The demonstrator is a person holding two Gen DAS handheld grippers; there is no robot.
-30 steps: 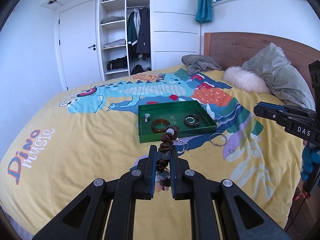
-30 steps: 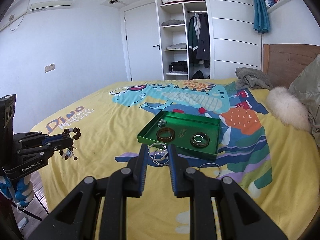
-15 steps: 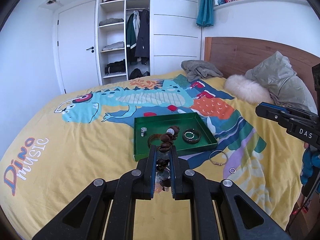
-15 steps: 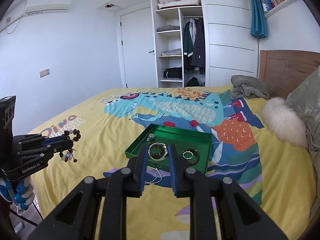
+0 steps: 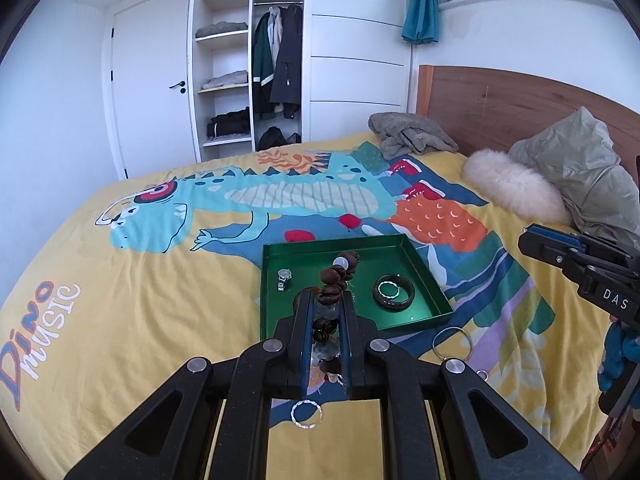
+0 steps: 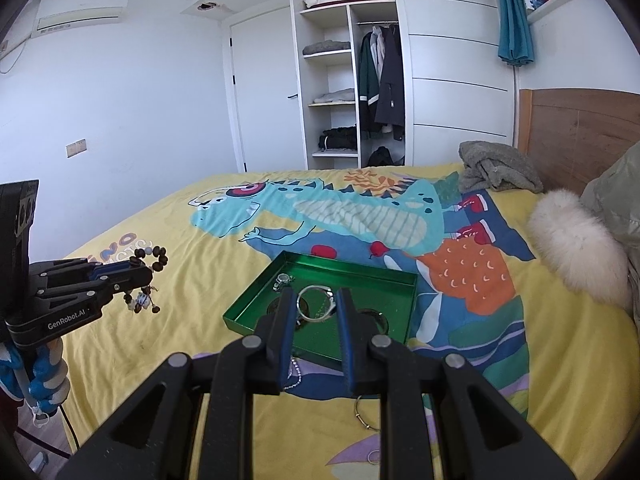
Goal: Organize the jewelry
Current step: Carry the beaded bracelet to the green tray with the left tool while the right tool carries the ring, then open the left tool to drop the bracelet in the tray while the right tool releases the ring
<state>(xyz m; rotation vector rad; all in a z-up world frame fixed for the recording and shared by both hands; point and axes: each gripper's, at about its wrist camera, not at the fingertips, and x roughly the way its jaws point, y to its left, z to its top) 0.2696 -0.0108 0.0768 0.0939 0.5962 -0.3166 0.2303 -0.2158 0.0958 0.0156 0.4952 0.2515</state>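
Note:
My left gripper (image 5: 325,304) is shut on a brown bead bracelet (image 5: 334,276) and holds it above the near edge of the green tray (image 5: 428,276); it also shows in the right wrist view (image 6: 132,276). The tray holds a small watch (image 5: 283,278) and a dark green bangle (image 5: 394,291). My right gripper (image 6: 314,306) is shut on a silver bracelet (image 6: 316,304), held above the tray (image 6: 240,312), with a thin chain (image 6: 295,372) hanging from it. A silver ring (image 5: 306,414) and a thin bangle (image 5: 452,342) lie on the bedspread.
The yellow dinosaur bedspread (image 5: 140,300) covers the bed. A grey cloth (image 5: 412,134), a fluffy white cushion (image 5: 516,192) and a grey-green pillow (image 5: 584,164) lie by the wooden headboard. A small ring (image 6: 374,456) and a thin bangle (image 6: 362,416) lie before the tray.
Both grippers have risen and moved forward toward the tray. The right gripper has lifted the silver bracelet and chain off the bedspread.

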